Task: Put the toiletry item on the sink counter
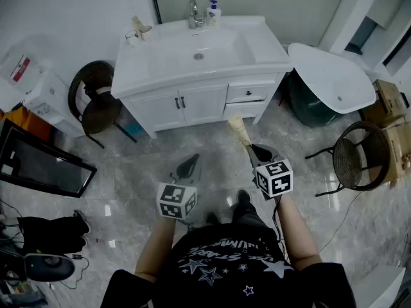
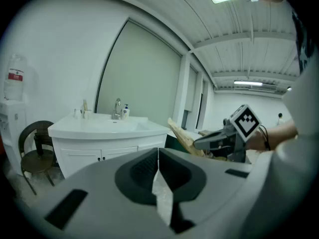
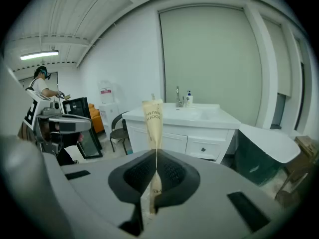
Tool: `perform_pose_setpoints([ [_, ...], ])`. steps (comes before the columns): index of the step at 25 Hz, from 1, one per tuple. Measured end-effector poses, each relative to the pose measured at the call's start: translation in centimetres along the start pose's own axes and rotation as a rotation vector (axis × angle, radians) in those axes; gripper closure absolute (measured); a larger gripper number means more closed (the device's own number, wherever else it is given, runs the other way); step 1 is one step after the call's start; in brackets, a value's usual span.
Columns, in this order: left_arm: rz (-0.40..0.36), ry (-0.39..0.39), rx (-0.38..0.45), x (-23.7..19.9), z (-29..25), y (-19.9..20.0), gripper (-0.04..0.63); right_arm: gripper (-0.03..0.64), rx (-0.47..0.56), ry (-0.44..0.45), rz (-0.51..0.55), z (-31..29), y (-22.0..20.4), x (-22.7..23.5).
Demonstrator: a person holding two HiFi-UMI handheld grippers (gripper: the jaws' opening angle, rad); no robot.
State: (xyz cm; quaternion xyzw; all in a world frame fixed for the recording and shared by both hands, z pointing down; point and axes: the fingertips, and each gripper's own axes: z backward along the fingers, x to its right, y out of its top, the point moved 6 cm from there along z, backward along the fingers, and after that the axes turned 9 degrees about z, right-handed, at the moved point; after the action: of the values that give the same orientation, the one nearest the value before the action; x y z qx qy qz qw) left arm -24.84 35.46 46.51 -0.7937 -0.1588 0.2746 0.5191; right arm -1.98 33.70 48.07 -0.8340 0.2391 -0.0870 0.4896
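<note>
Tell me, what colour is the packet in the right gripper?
The packet is pale tan with dark lettering, clearest in right gripper view.

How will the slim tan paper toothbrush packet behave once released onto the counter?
The slim tan paper toothbrush packet stands straight from the shut right gripper without drooping: probably stiff and light. Flat-sided, it likely won't roll on the white sink counter.

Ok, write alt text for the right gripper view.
The right gripper is shut on a tan toothbrush packet that stands upright between its jaws. Beyond it is a white sink counter with a faucet and a pump bottle at its back edge.
</note>
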Motion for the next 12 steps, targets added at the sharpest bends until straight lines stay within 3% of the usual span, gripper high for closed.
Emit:
perform_pose_setpoints([
  [12, 0.001, 0.030, -0.006, -1.6, 2.0, -0.9, 0.575, 0.600, -0.015, 0.014, 0.014, -0.3, -0.3, -2.1],
])
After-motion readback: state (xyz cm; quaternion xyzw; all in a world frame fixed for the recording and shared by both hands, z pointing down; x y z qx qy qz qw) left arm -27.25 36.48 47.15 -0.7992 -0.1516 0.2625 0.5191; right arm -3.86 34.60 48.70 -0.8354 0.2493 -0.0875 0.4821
